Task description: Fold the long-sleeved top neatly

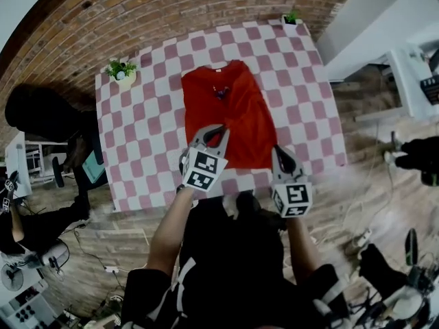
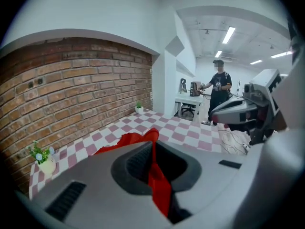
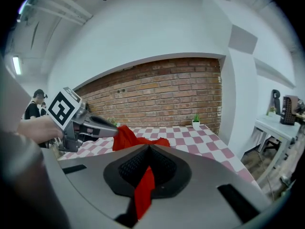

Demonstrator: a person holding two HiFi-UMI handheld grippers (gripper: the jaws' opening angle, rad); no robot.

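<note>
The red long-sleeved top (image 1: 230, 112) lies on the pink-and-white checked table (image 1: 137, 129), collar at the far side. My left gripper (image 1: 218, 130) is shut on red cloth at the near left part of the top; a fold of the top (image 2: 157, 175) hangs between its jaws. My right gripper (image 1: 280, 151) is shut on the near right edge, with a strip of the top (image 3: 143, 187) pinched between its jaws. In the right gripper view the left gripper (image 3: 114, 128) holds lifted cloth beside it. Both grippers hold the near hem above the table.
A small potted plant (image 1: 122, 72) stands at the table's far left and another plant (image 1: 291, 18) at the far right corner. A brick wall (image 1: 171, 12) runs behind the table. A person (image 2: 218, 87) stands in the room beyond, by a white desk (image 2: 190, 99).
</note>
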